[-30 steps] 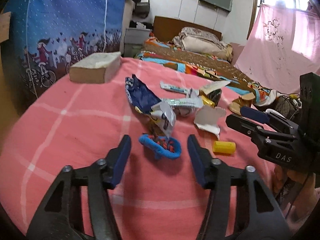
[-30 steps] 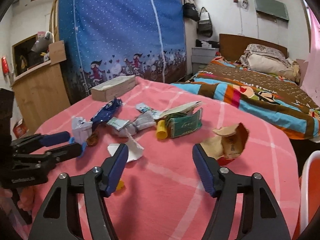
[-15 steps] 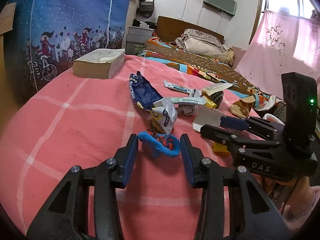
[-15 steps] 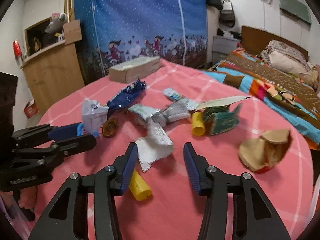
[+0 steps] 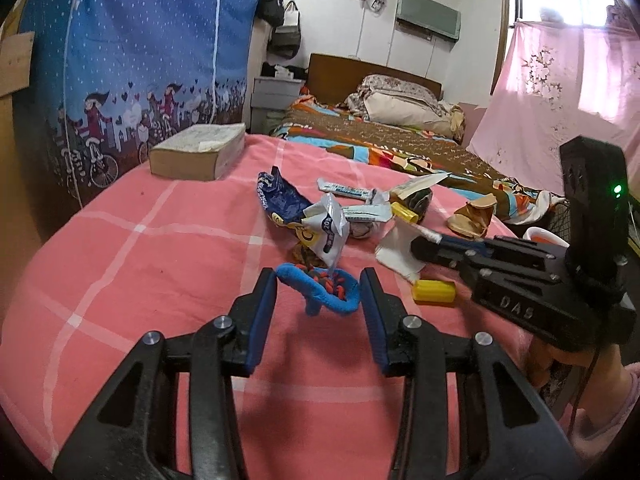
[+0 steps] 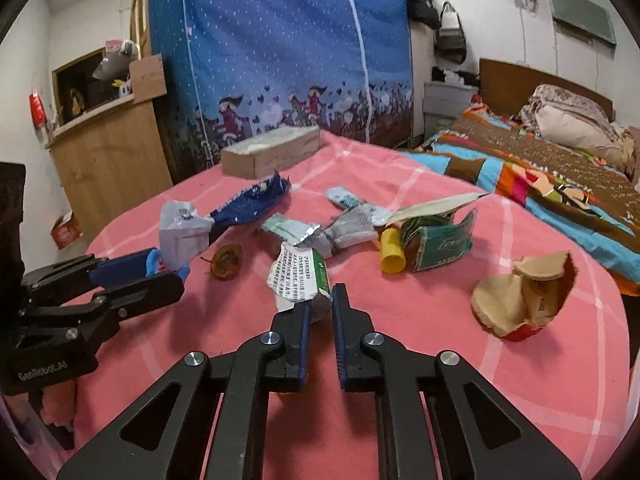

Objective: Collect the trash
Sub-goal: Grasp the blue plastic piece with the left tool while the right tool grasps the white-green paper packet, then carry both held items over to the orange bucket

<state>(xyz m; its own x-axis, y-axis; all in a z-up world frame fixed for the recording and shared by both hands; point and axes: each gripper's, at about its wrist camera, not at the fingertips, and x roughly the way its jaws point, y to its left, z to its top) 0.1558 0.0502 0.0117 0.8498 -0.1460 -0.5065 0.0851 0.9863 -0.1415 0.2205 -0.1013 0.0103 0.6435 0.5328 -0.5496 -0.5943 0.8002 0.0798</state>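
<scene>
**Gripping two scraps at once**

Pinching a blue wrapper (image 5: 320,288) near the pink bed's (image 5: 160,264) front edge, the left gripper (image 5: 318,292) lifts it; the right gripper (image 6: 320,304) clamps a white printed wrapper (image 6: 298,276), apparently so both leave together.

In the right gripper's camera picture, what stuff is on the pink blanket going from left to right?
Crumpled white wrapper → brown dried peel → white printed packet → yellow tube → green box → torn tan paper cup.
</scene>
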